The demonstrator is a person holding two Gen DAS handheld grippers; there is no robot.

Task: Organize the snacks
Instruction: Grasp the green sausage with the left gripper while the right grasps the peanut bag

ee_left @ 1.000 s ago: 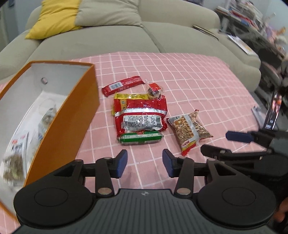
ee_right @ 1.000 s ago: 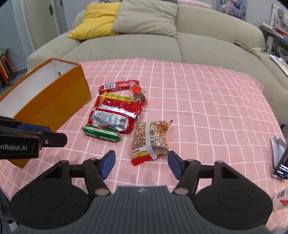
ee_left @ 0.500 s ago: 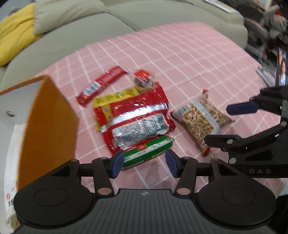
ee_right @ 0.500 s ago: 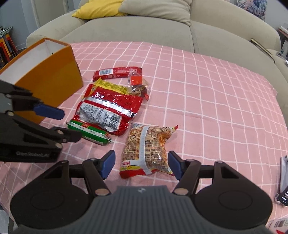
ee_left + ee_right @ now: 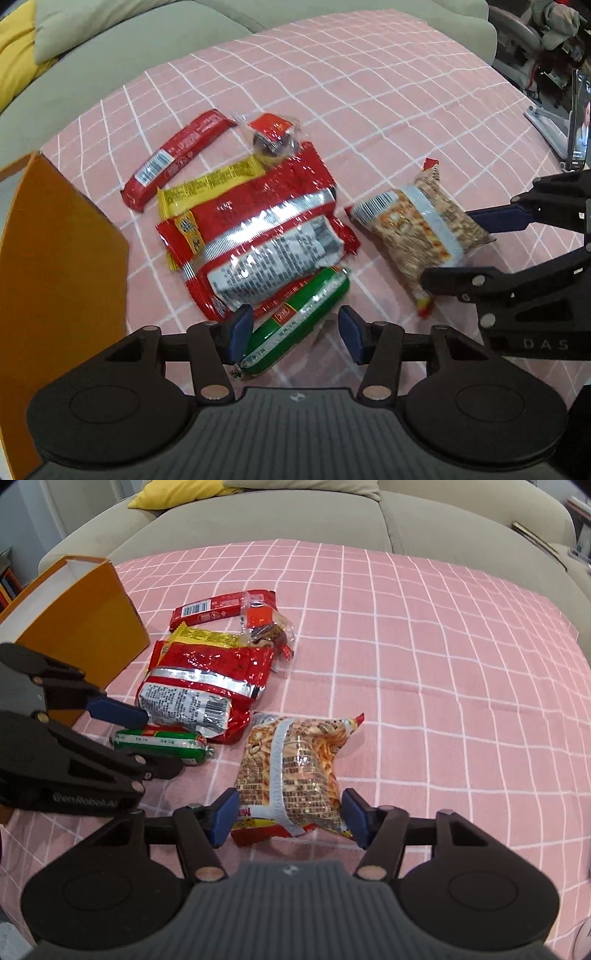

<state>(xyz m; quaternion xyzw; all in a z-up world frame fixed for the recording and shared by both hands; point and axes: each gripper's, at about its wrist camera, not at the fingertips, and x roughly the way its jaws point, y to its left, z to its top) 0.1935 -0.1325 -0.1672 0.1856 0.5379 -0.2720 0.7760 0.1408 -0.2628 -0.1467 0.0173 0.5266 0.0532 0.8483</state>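
Both our pairs of jaws have just been closing and stand half open, holding nothing yet: the left gripper (image 5: 291,334) straddles the near end of the green plastic-wrapped sausage stick (image 5: 295,319), the right gripper (image 5: 287,818) the near end of the clear crinkly peanut bag (image 5: 291,771). We judge the slippery sausage may roll away, or the left pad may catch the shiny red foil packet (image 5: 258,236) touching it. All lie mid-cloth on the pink checked tablecloth (image 5: 443,664), with the orange cardboard box (image 5: 85,609) at its left edge.
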